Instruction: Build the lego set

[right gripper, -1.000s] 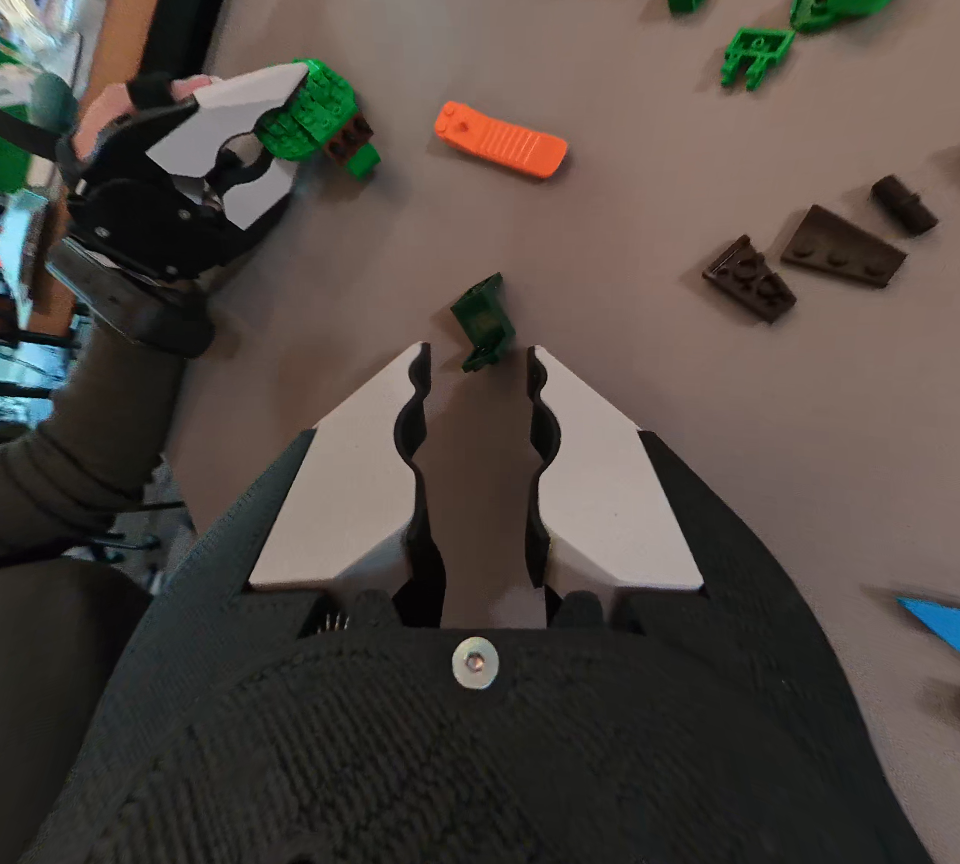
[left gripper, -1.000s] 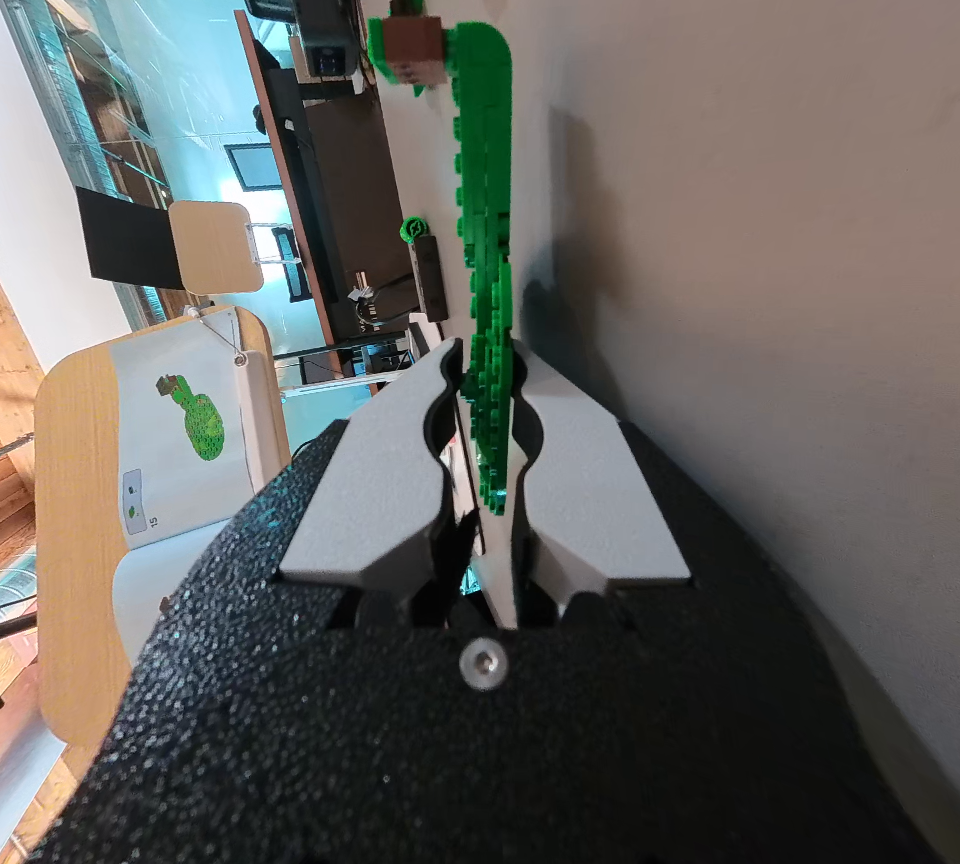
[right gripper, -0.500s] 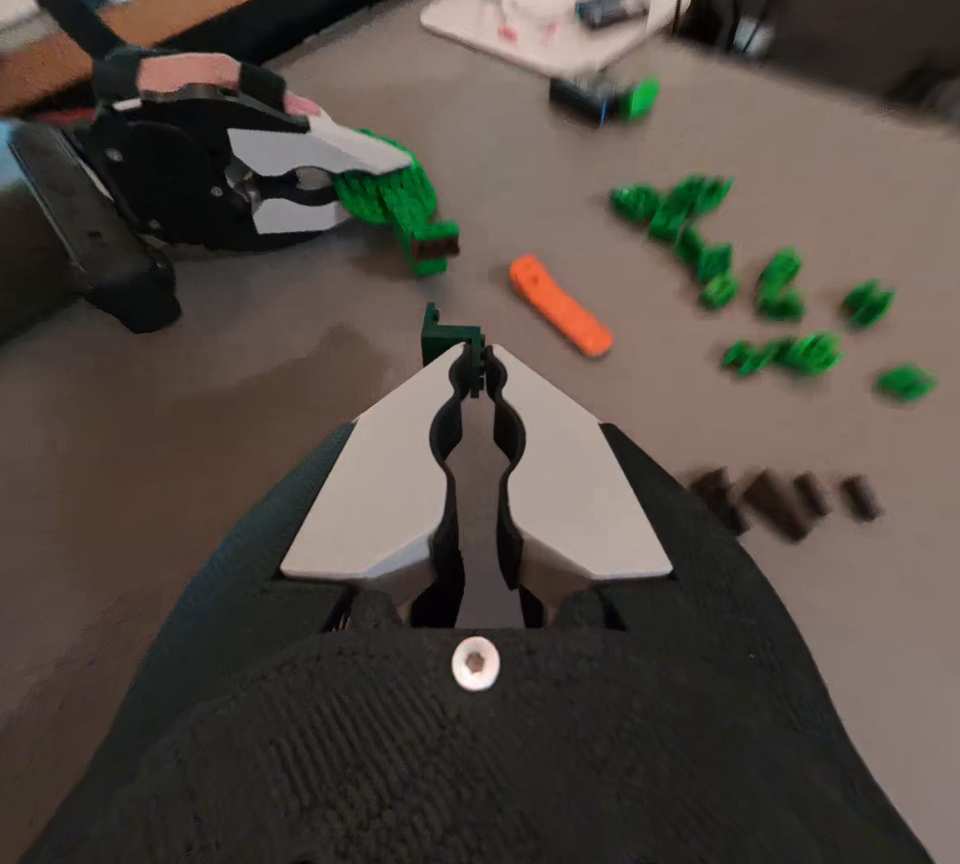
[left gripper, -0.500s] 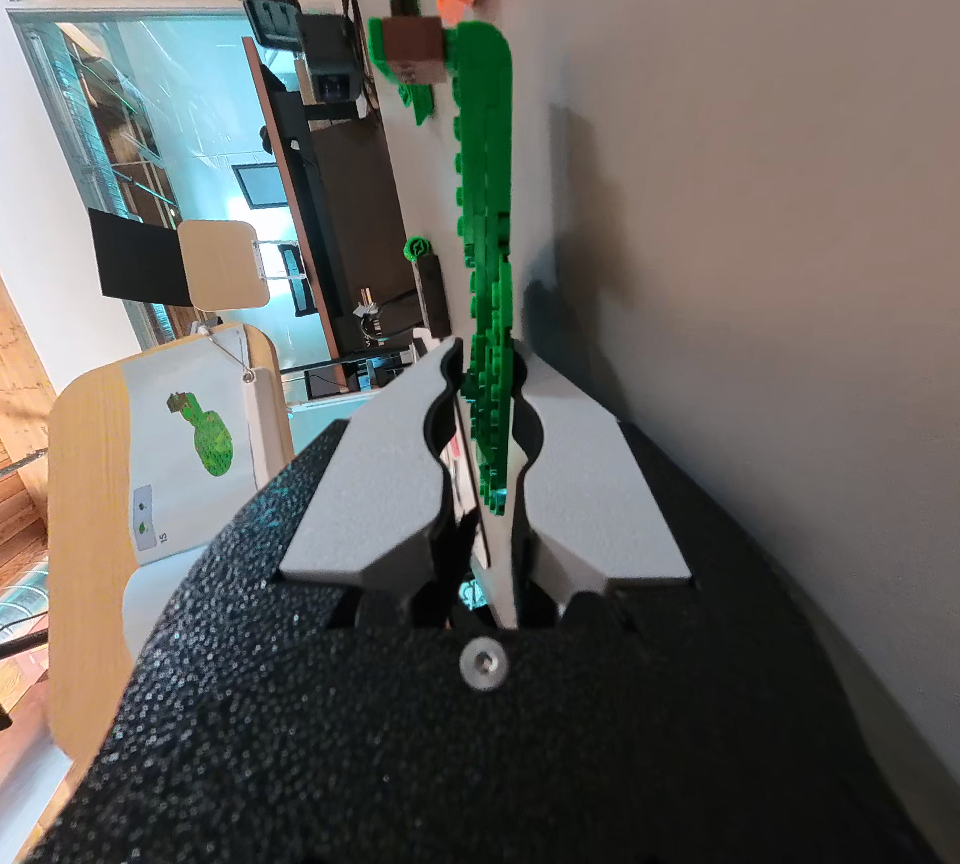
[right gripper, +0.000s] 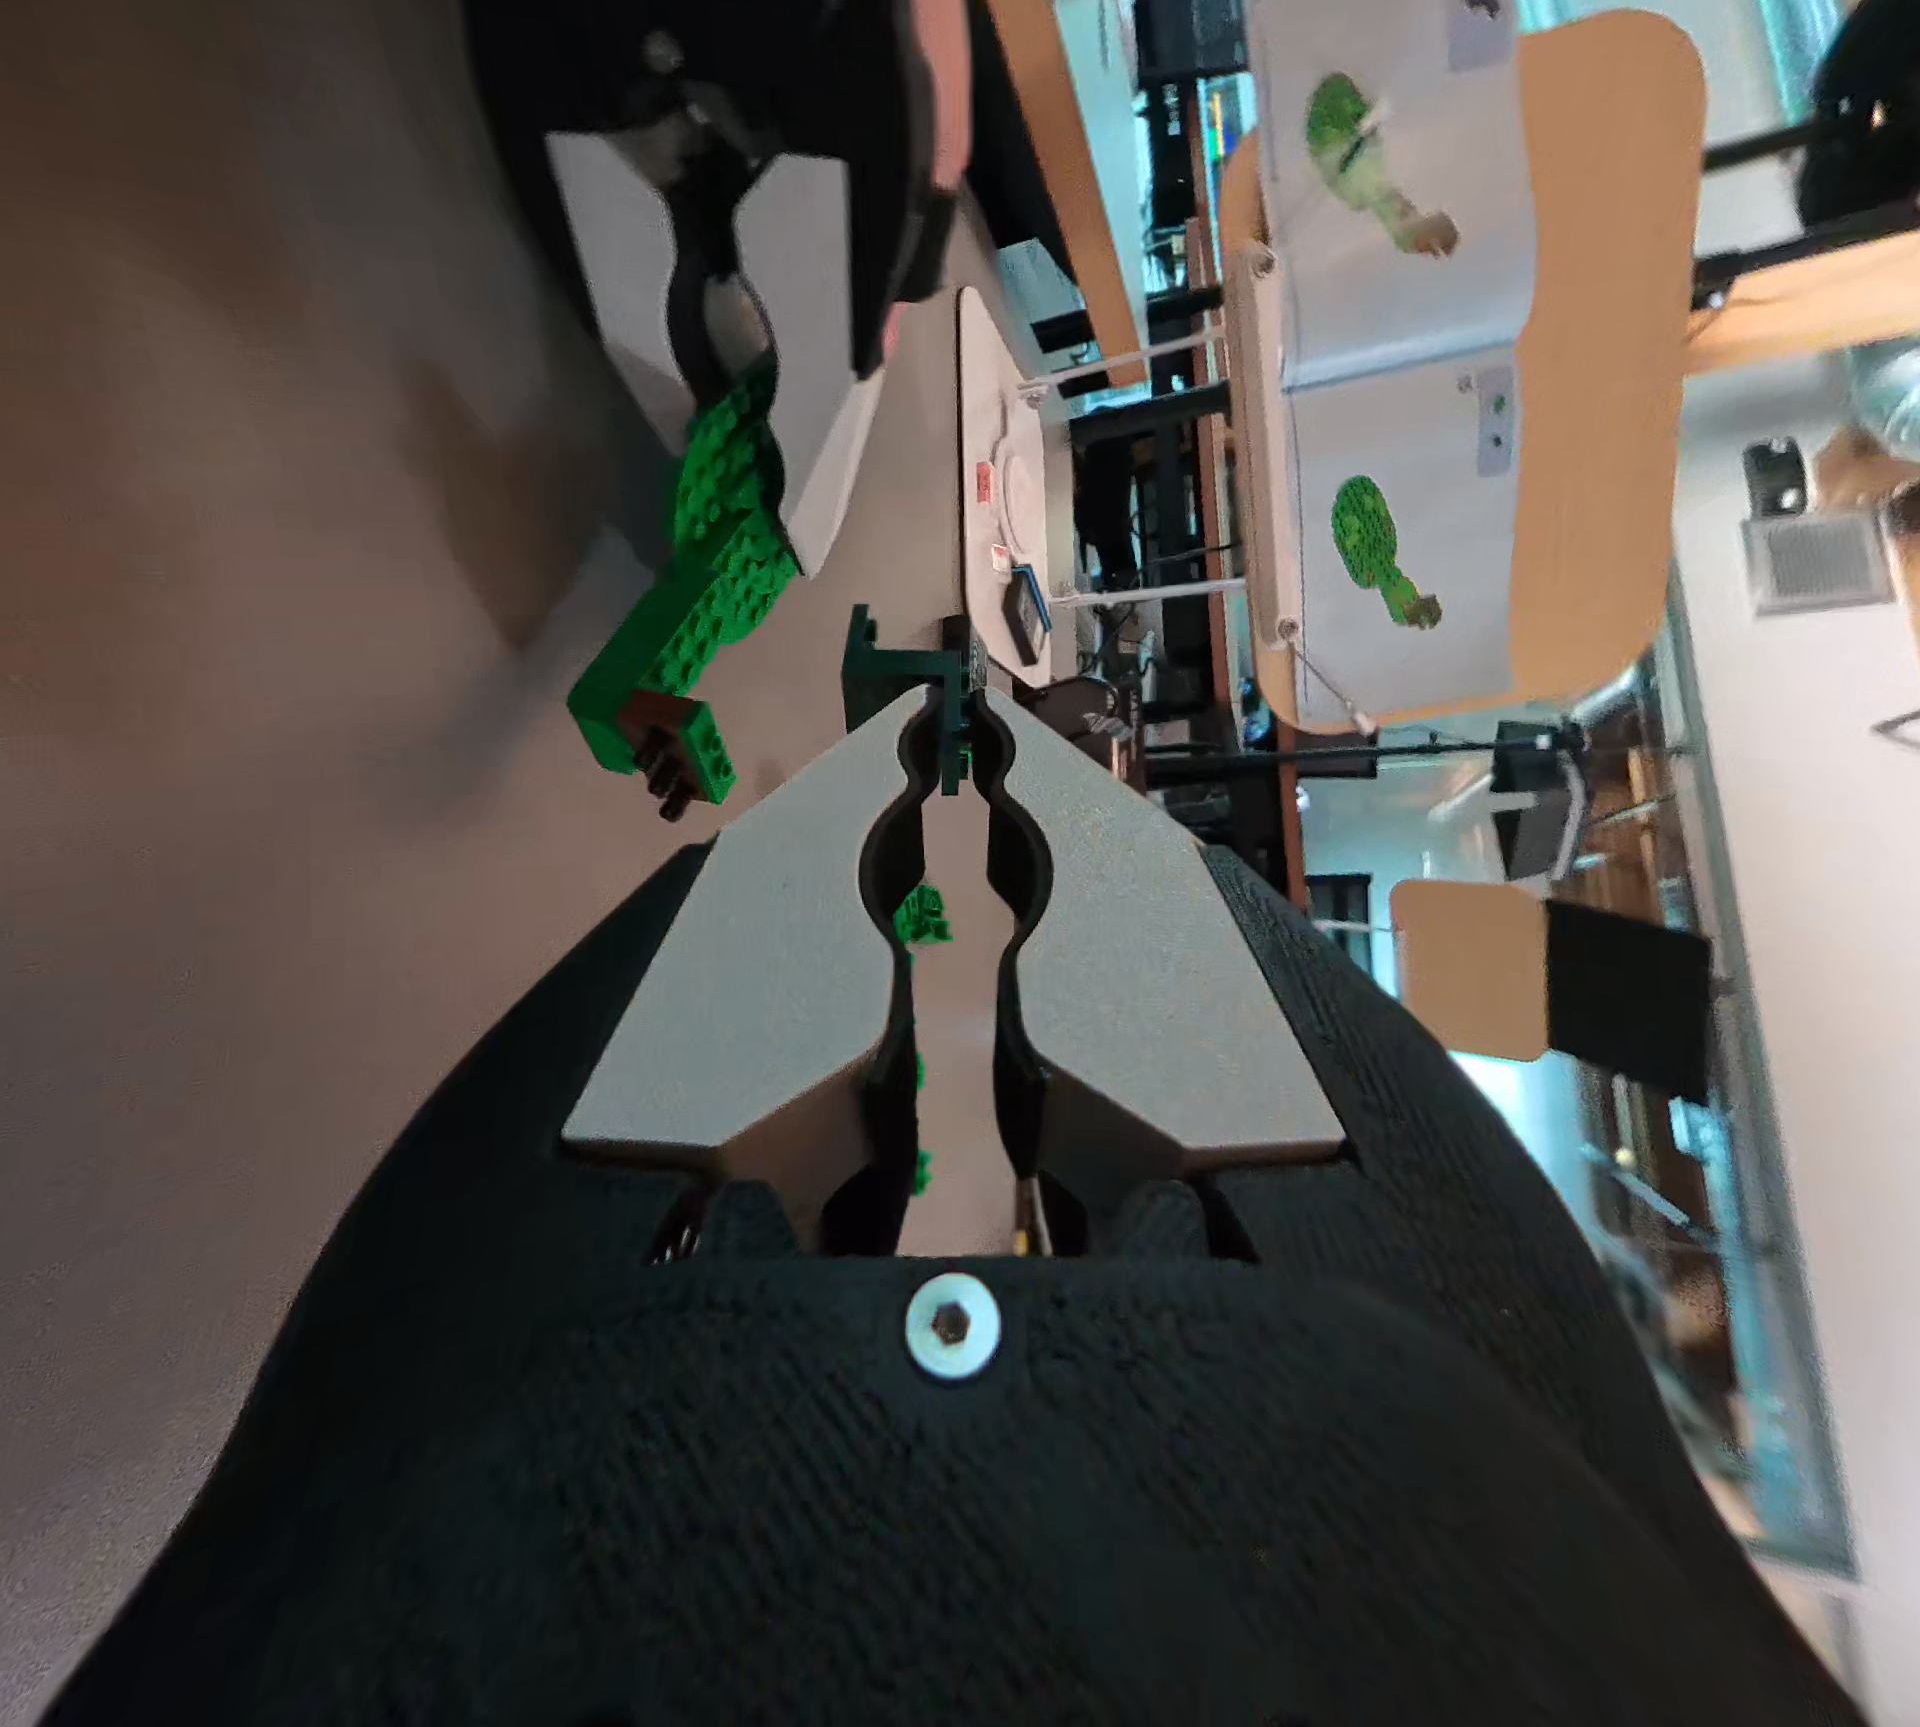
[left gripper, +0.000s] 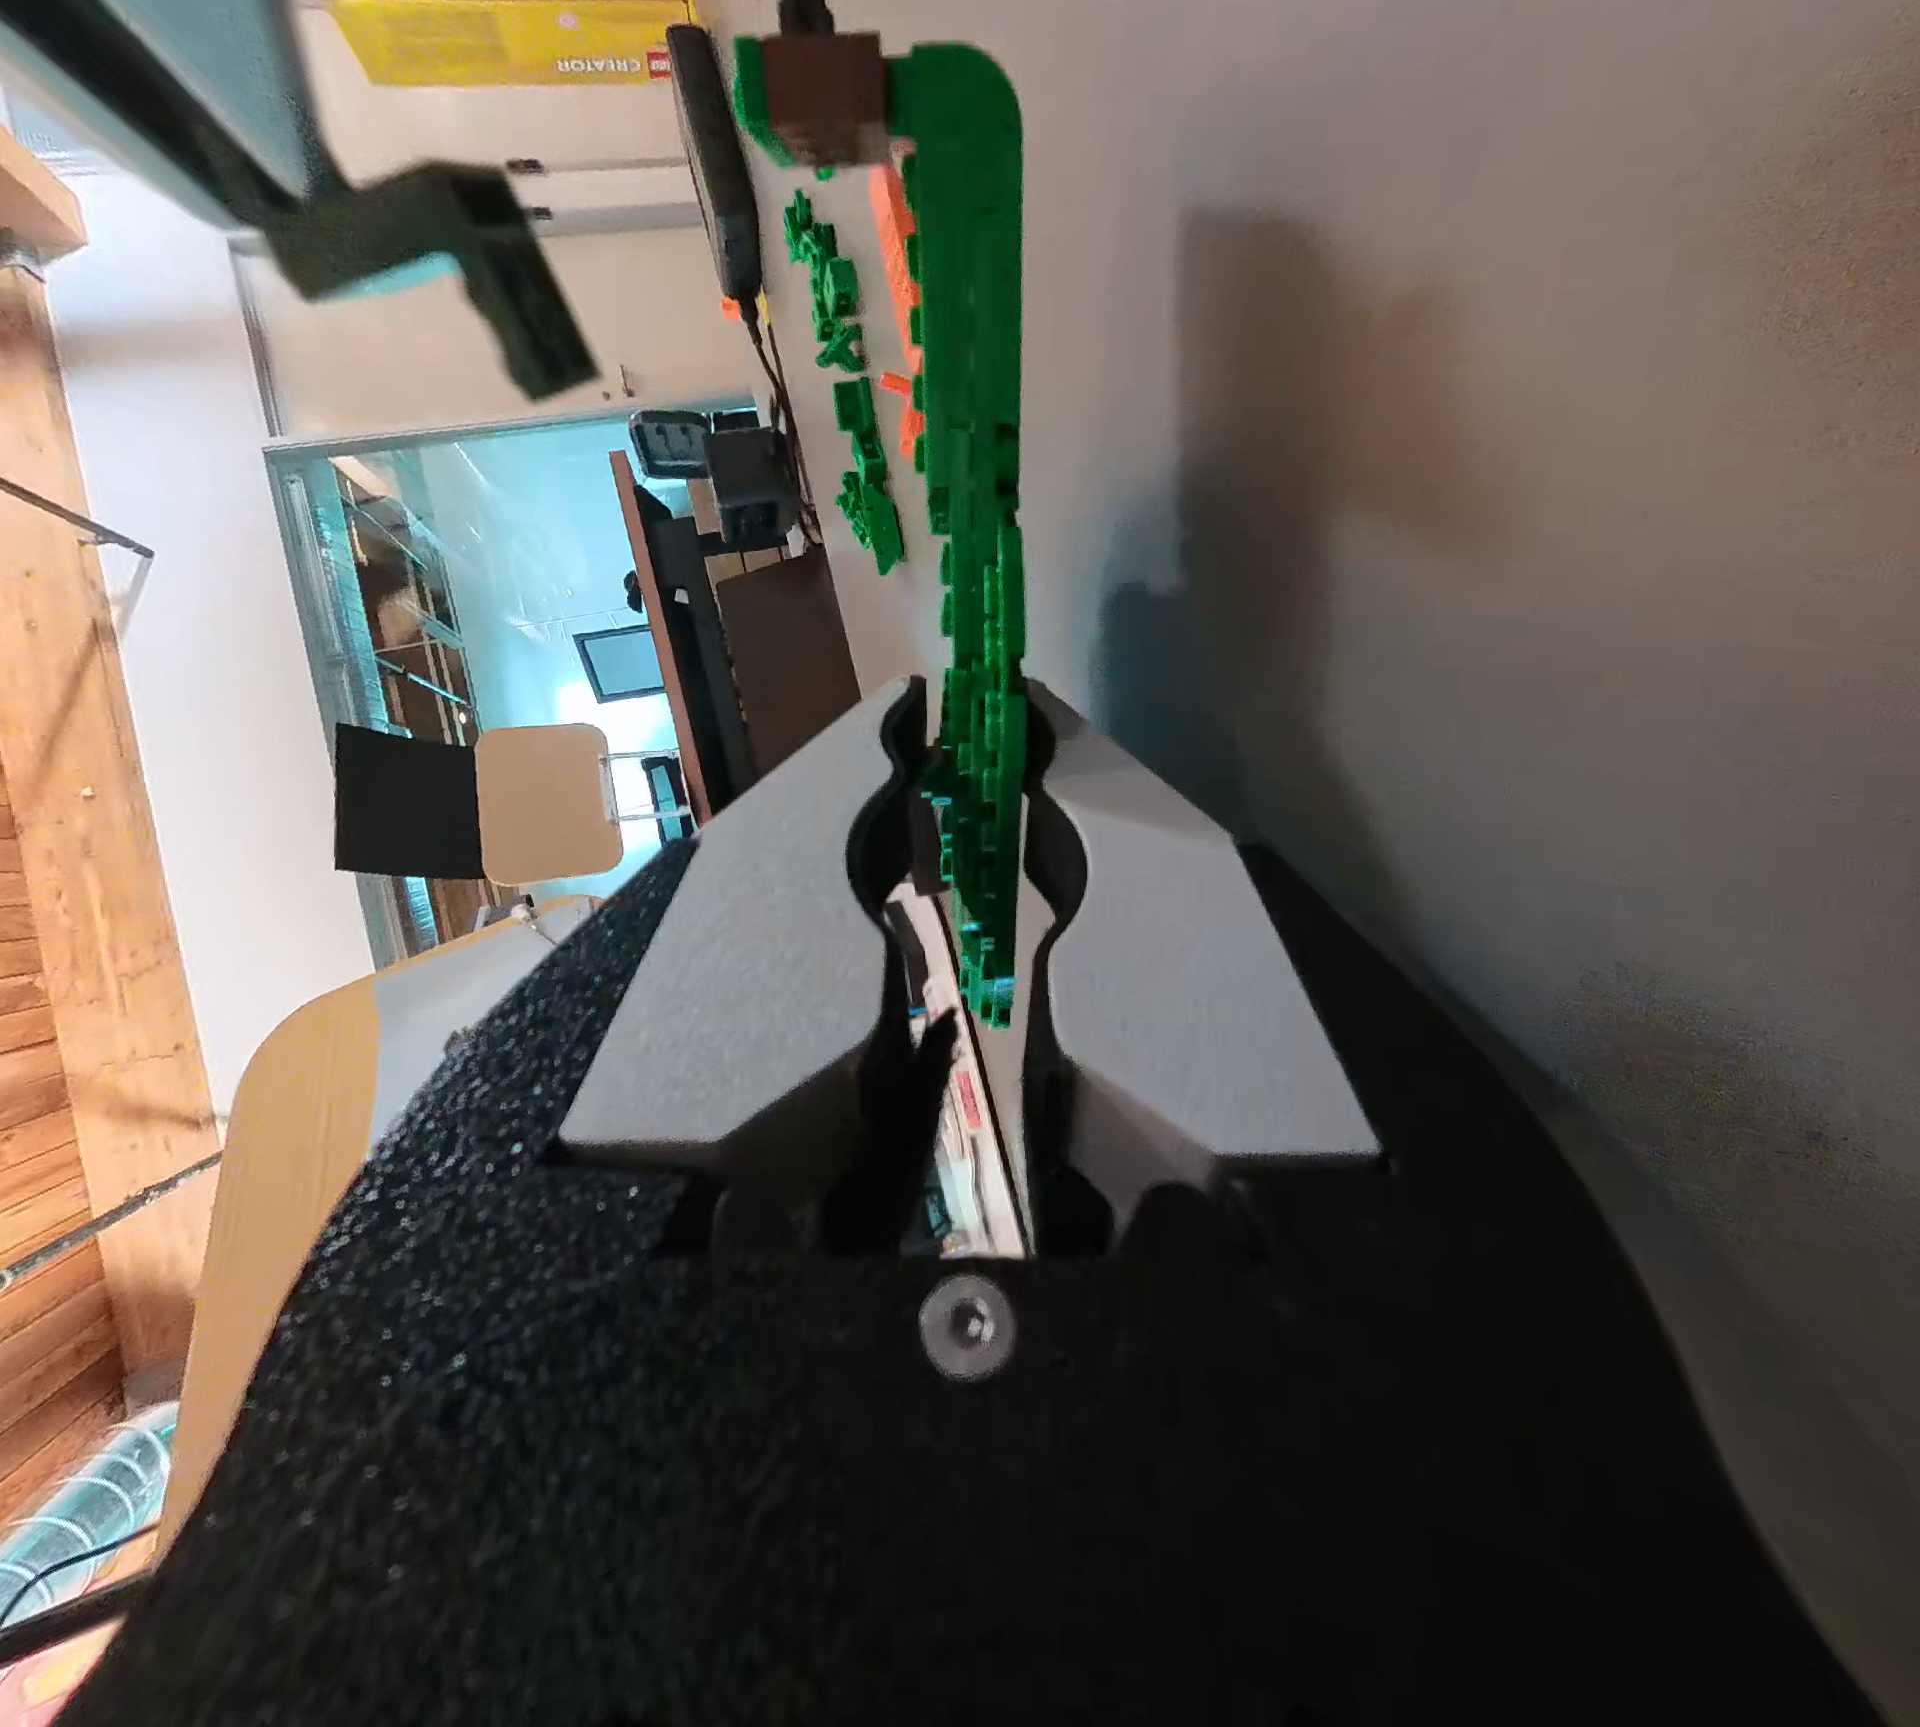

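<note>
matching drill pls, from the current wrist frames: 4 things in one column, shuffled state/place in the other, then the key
Things
1. green leaf assembly
2. dark green bracket piece
3. orange brick separator
4. instruction booklet

State or place
A. propped open on a tan stand, behind the table
B. pinched at the tips of the right tongs
C. lying loose on the grey table
D. clamped by the left tongs, brown block at its far end

Pairs: 1-D, 2-B, 3-C, 4-A
</note>
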`<state>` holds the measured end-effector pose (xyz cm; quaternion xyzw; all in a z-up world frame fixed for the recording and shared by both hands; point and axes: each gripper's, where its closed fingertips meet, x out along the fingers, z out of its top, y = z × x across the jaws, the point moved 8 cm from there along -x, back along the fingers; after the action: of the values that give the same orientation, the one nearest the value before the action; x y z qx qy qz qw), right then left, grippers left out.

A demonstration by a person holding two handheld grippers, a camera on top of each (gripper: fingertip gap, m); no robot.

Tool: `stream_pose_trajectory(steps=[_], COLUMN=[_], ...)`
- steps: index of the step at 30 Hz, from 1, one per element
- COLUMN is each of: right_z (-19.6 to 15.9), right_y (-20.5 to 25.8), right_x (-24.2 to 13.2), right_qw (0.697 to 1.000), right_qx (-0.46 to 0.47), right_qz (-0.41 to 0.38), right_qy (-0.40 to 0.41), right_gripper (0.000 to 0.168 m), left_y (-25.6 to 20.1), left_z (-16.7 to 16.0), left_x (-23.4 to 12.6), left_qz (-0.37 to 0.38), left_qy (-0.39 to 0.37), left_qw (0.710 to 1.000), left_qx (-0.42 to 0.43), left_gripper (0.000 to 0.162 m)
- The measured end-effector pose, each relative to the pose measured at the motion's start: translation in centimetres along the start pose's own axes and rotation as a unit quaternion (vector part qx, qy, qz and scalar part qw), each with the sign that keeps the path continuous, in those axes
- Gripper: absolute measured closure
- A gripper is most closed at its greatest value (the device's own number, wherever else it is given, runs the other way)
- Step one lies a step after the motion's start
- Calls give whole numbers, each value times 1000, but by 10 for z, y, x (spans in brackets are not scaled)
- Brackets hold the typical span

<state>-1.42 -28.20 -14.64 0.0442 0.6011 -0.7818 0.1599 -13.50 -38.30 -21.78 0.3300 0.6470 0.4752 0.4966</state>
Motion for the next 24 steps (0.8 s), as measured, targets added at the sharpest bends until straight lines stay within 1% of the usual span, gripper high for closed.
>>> stream_pose_trajectory(steps=[3, 8, 14, 24], right_z=[3, 1, -3, -3], right_y=[11, 23, 35, 47], right_x=[6, 12, 12, 11], right_qw=[999, 995, 994, 994], right_qx=[-45, -79, -77, -72], right_qz=[25, 54, 79, 79], right_qy=[2, 8, 22, 25], right_gripper=[165, 165, 165, 162], left_y=[0, -3, -5, -6], left_z=[0, 3, 3, 3], left_x=[0, 1, 2, 3], left_qz=[-4, -19, -26, -25], left_qy=[-2, -6, -4, -3], left_qw=[1000, 1000, 1000, 999], left_qx=[2, 9, 13, 23], left_gripper=[149, 149, 149, 149])
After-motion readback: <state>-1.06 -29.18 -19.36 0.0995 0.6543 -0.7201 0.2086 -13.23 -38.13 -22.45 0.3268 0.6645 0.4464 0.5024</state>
